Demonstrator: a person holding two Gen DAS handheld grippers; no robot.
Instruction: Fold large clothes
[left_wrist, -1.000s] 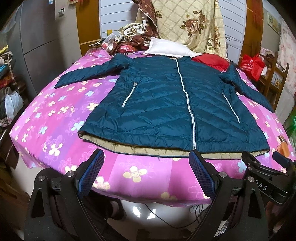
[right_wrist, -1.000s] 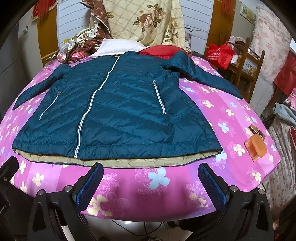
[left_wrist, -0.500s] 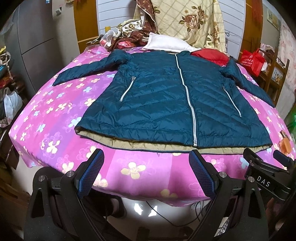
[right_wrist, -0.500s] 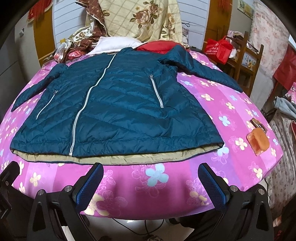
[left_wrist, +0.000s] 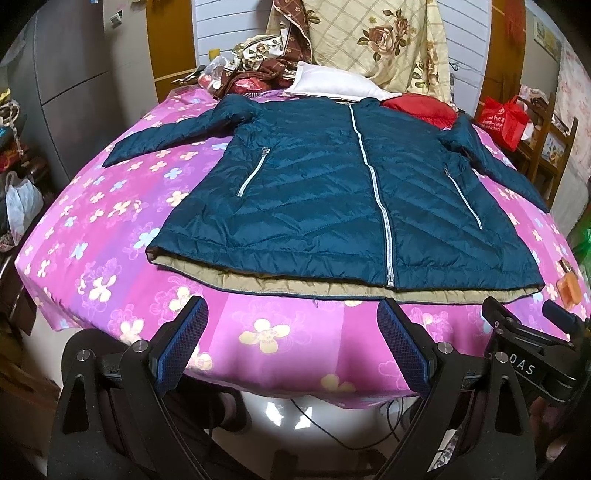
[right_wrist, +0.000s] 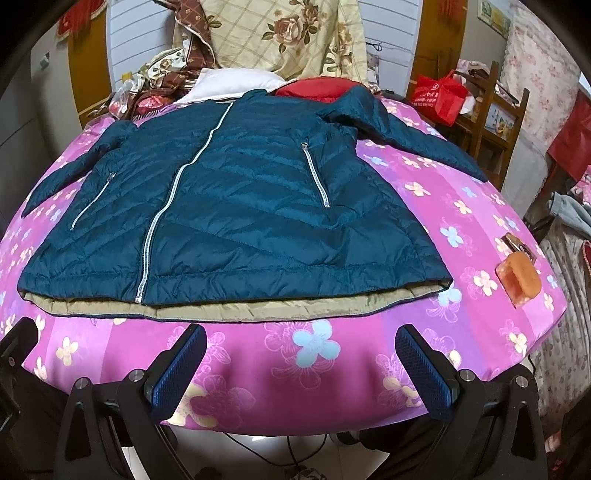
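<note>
A dark teal quilted jacket (left_wrist: 325, 192) (right_wrist: 236, 206) lies flat and zipped on a pink flowered bed (left_wrist: 110, 229) (right_wrist: 461, 206), both sleeves spread outward, its khaki lining showing along the hem near me. My left gripper (left_wrist: 291, 332) hovers open just short of the hem, near the zipper's lower end. My right gripper (right_wrist: 301, 354) is also open, in front of the hem's right half. Neither touches the cloth. The right gripper's body shows at the left wrist view's lower right.
A white pillow (left_wrist: 332, 79), a red cushion (left_wrist: 417, 105) and a floral quilt (left_wrist: 369, 37) are piled at the bed's head. An orange wallet-like item (right_wrist: 519, 278) lies on the bed's right edge. A wooden chair with a red bag (right_wrist: 439, 92) stands at right.
Both grippers have risen and moved slightly toward the bed, so the jacket's hem sits closer to the fingertips. The jacket itself has not moved.
</note>
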